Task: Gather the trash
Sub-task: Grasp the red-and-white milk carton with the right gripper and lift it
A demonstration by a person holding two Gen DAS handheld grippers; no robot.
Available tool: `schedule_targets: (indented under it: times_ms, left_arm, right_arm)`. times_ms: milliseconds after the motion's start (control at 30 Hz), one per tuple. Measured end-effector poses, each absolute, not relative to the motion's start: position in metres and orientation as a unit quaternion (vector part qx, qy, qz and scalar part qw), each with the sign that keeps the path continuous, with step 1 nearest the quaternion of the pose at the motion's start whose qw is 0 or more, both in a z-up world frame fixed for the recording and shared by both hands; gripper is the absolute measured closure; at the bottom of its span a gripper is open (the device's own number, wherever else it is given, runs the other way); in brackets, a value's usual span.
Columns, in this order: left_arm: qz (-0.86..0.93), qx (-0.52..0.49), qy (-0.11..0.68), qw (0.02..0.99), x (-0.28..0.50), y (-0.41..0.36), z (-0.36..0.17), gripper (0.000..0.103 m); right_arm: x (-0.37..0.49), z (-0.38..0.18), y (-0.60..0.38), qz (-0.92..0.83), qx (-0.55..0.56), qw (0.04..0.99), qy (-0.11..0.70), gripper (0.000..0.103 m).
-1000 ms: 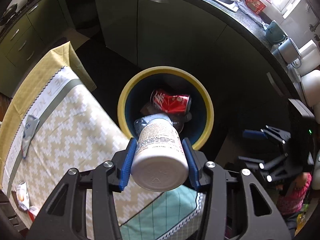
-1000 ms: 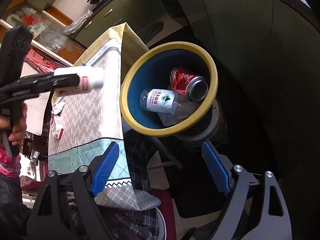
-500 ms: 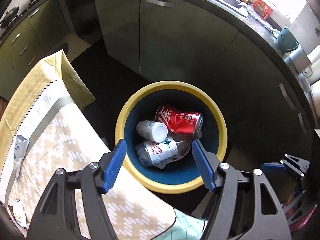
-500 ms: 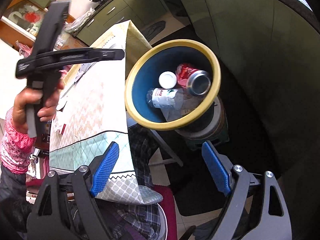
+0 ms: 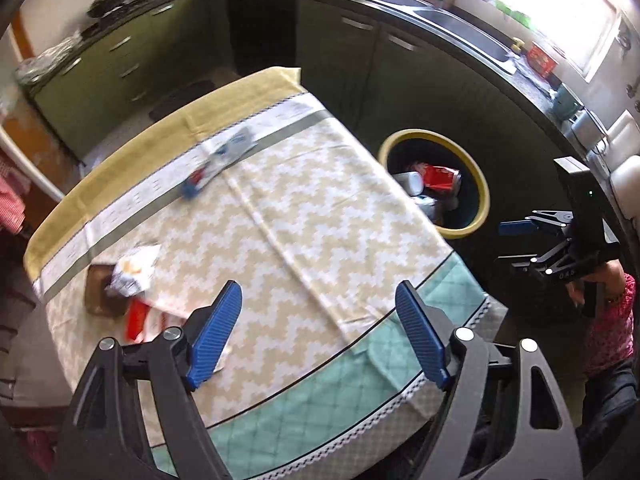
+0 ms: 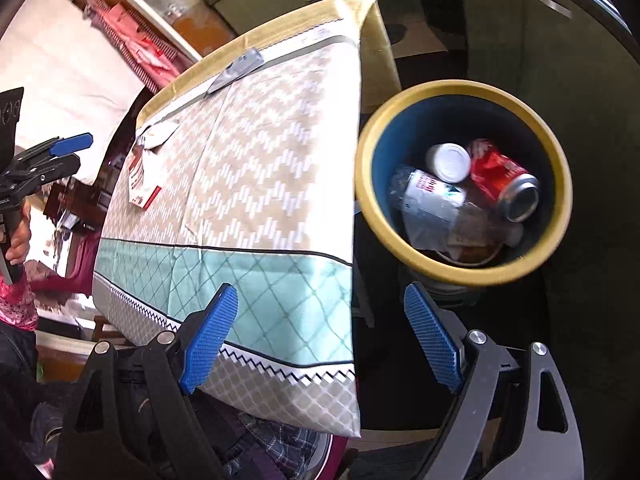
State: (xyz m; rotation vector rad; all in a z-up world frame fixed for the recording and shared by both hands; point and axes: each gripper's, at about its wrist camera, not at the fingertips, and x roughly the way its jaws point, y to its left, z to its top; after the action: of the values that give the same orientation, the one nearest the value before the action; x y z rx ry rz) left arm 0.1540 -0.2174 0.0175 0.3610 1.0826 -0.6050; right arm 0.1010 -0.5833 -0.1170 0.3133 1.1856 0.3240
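1. Now the left gripper (image 5: 318, 330) hangs spread and empty over the table (image 5: 304, 216); the right gripper (image 6: 320, 336), also spread and empty, waits beside the bin (image 6: 560, 184).
2. Wrappers (image 5: 134, 270) and a packet (image 5: 228, 152) lie on the cloth; 1 can (image 6: 504, 180) and 2 bottles (image 6: 436, 200) sit binned.
3. Risk: thin wrappers may slip the pads, or the cloth bunches.

A chevron tablecloth (image 5: 288, 216) covers the worktop. Green cabinets (image 5: 120, 68), a sink (image 5: 460, 28) and a window (image 5: 560, 12) stand beyond.
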Motion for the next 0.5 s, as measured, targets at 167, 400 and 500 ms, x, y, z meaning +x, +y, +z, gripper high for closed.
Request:
schedule_targets:
  times_ms: [167,400,500]
  left_arm:
    - [-0.203,0.127,0.498,0.833,0.145,-0.113,0.019,0.025]
    - [-0.165,0.05,0.507,0.844,0.129,-0.025,0.001,0.025]
    - [-0.156,0.034,0.507,0.847,0.122,-0.002,-0.009,0.024]
  right_arm:
    - [0.134,-0.117,-0.5,0.21,0.064,0.794,0.567,0.018]
    - [0.179,-0.105,-0.361,0.297,-0.038,0.787,0.54,0.018]
    - [0.192,-0.103,-0.309,0.313,-0.095,0.793,0.514,0.018]
